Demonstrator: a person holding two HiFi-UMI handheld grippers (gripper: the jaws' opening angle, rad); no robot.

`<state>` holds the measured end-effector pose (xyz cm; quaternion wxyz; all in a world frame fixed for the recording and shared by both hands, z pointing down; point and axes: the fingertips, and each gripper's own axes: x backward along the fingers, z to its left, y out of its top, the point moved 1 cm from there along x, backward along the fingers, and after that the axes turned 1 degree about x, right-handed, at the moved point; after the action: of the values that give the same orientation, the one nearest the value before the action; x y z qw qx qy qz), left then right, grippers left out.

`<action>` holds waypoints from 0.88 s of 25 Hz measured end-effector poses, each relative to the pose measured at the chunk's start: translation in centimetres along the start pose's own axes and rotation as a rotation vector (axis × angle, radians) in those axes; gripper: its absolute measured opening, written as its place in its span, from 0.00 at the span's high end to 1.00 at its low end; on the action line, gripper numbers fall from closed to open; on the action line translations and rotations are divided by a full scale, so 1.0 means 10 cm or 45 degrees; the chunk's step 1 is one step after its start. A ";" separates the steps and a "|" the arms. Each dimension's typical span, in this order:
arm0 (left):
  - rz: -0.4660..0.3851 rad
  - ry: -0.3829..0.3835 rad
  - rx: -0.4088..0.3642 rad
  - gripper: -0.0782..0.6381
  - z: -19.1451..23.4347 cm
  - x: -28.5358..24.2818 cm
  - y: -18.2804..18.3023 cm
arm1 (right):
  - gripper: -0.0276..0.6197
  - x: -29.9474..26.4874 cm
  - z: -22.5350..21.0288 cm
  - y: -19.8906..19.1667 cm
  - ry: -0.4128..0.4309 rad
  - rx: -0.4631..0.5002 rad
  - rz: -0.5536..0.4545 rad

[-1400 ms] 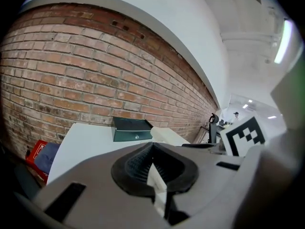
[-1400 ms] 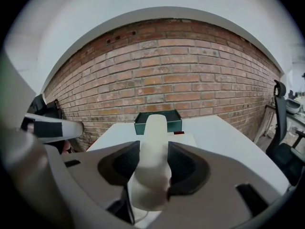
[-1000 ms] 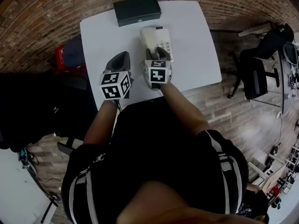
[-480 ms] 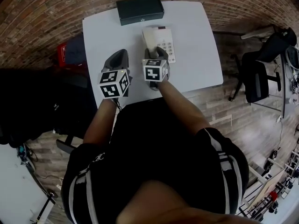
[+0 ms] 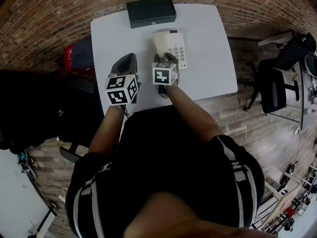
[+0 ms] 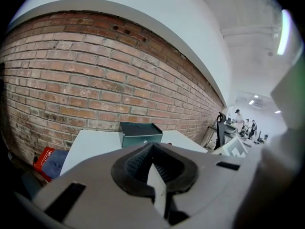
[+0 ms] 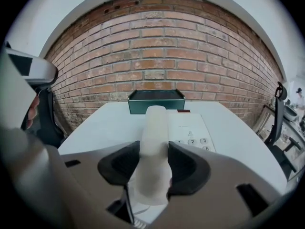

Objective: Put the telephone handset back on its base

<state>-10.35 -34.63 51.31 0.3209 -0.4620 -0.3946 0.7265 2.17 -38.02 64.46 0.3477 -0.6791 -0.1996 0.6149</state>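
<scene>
The white telephone handset [image 7: 155,128] sits lengthwise between the dark pads [image 7: 121,163] of my right gripper [image 7: 153,163], which is shut on it. The handset points forward over the left side of the white telephone base [image 7: 190,130], beside its keypad. Whether it touches the cradle I cannot tell. In the head view the base [image 5: 172,46] lies mid-table with the right gripper [image 5: 166,58] at its near end. My left gripper [image 5: 127,62] hovers to the left over bare table, its pads [image 6: 153,168] together with nothing in them.
A dark green box [image 5: 151,11] stands at the back of the white table [image 5: 208,58], just beyond the base. Left of the table are a red item [image 5: 67,58] and blue cloth [image 5: 80,53]. An office chair [image 5: 272,86] stands to the right.
The right gripper with the handset has shifted slightly left relative to the base. The head view has drifted a little. The left gripper holds its place.
</scene>
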 end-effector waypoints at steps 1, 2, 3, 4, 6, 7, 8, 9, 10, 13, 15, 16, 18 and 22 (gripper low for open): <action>-0.001 0.002 0.001 0.89 0.00 0.00 0.00 | 0.69 -0.01 0.00 0.00 0.002 -0.006 0.007; -0.003 0.005 0.002 0.89 0.01 0.00 0.00 | 0.69 -0.01 0.00 0.00 0.001 -0.006 0.012; -0.006 0.006 0.002 0.89 0.01 0.01 0.00 | 0.69 -0.01 0.00 0.00 -0.001 -0.001 0.015; -0.009 0.007 0.000 0.89 0.00 0.01 0.00 | 0.69 -0.02 0.00 -0.01 -0.003 0.004 0.019; -0.016 0.006 -0.003 0.89 -0.01 0.02 0.02 | 0.69 -0.03 0.00 -0.02 0.005 0.010 0.032; -0.020 0.005 -0.004 0.89 -0.01 0.02 0.03 | 0.68 -0.03 0.00 -0.02 0.012 0.006 0.041; -0.024 0.006 -0.006 0.89 -0.02 0.03 0.04 | 0.68 -0.03 0.00 -0.03 0.017 -0.003 0.046; -0.027 0.008 -0.008 0.89 -0.02 0.04 0.04 | 0.68 -0.03 0.01 -0.03 0.023 -0.015 0.044; -0.031 0.010 -0.009 0.89 -0.02 0.04 0.05 | 0.68 -0.03 0.02 -0.02 0.035 -0.030 0.031; -0.041 0.013 -0.010 0.89 -0.02 0.07 0.07 | 0.60 0.00 0.07 0.06 0.095 -0.055 -0.054; -0.048 0.014 -0.007 0.89 -0.02 0.09 0.09 | 0.59 0.12 0.08 0.16 0.139 -0.065 -0.102; -0.054 0.016 -0.005 0.89 -0.02 0.10 0.10 | 0.59 0.20 0.07 0.23 0.161 -0.084 -0.132; -0.072 0.022 -0.004 0.89 0.00 0.13 0.14 | 0.59 0.38 0.03 0.41 0.210 -0.138 -0.216; -0.128 0.035 -0.016 0.89 -0.01 0.18 0.27 | 0.65 0.82 -0.15 0.83 0.236 -0.112 -0.441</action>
<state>-11.19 -34.40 48.12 0.3596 -0.4536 -0.4174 0.7004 3.70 -38.31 52.79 0.4351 -0.7029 -0.3073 0.4715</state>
